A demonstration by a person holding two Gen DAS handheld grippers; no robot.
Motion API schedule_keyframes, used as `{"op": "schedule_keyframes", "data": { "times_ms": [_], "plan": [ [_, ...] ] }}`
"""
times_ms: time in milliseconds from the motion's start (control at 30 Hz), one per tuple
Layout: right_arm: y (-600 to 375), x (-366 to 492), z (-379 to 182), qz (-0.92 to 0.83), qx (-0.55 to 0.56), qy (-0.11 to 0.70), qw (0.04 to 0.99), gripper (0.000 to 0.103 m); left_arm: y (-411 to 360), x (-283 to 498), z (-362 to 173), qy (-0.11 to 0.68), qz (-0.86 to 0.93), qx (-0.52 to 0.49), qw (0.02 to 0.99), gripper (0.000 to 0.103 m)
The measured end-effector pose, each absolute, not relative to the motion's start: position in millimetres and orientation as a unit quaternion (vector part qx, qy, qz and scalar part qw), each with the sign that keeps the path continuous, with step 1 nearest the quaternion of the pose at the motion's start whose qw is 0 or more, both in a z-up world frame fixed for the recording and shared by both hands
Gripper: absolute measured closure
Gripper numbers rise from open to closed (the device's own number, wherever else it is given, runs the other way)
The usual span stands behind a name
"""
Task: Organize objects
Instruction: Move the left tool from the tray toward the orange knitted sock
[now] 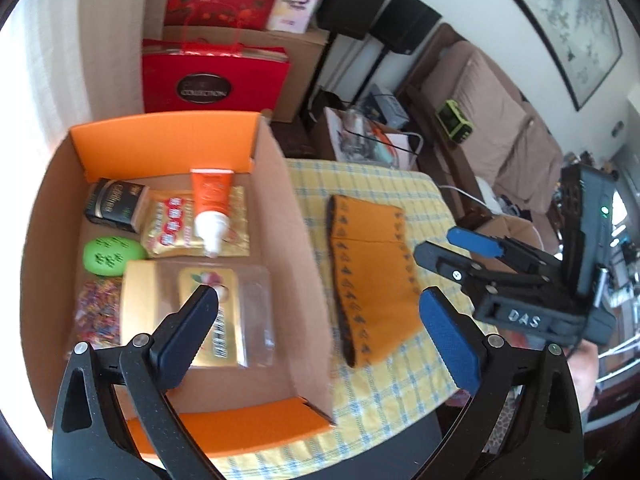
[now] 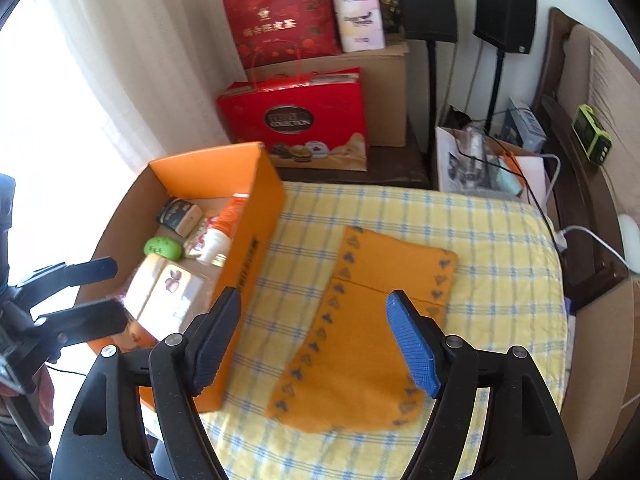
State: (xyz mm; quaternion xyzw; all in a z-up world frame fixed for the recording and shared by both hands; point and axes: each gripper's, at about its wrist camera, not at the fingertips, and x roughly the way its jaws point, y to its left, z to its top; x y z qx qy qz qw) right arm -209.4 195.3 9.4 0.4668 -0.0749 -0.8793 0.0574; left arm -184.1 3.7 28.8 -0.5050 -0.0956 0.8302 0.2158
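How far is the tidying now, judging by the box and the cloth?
Looks done: the orange box already holds a tube, a green case and packets. In hand: nothing; the left hand-held gripper and the right hand-held gripper are both open. Left: the orange cloth lies on the checked tablecloth beside the box.

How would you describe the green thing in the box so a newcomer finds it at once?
Start at the orange cardboard box on the yellow checked tablecloth. Inside, along the wall away from the orange cloth, lies the green oval: the only green, rounded item among flat packets.
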Motion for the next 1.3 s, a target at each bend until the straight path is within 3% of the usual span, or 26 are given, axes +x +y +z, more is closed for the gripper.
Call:
{"op": "schedule_keyframes", "data": {
  "times_ms": [400, 500, 567, 800, 1233, 1300],
  "plan": [
    [251.6, -163.2, -12.6, -0.878, 0.468, -0.094, 0.024, 0.026, 62.1, -135.6, 11.7, -0.067, 0.824, -0.495, 0.266, 0.003],
    [258.3, -150.7, -21.3, -0.877, 0.47, -0.099, 0.026, 0.026, 68.4, -121.4, 12.5, -0.052, 0.845, -0.466, 0.258, 0.013],
    [261.0, -143.0, -27.8, -0.875, 0.472, -0.105, 0.03, 0.026, 71.9, -113.3, 12.5, -0.044, 0.855, -0.453, 0.249, 0.014],
    [263.1, -129.9, -51.8, -0.864, 0.485, -0.127, 0.047, 0.044, 82.6, -100.2, 1.3, -0.051, 0.851, -0.454, 0.258, 0.019],
    [296.7, -142.0, -74.3, -0.854, 0.468, -0.223, 0.045, 0.064, 88.0, -76.4, -14.1, -0.062, 0.847, -0.455, 0.269, 0.02],
    [302.3, -146.6, -74.4, -0.852, 0.469, -0.229, 0.041, 0.065, 92.5, -75.7, -17.1, -0.059, 0.846, -0.456, 0.269, 0.024]
  ]
}}
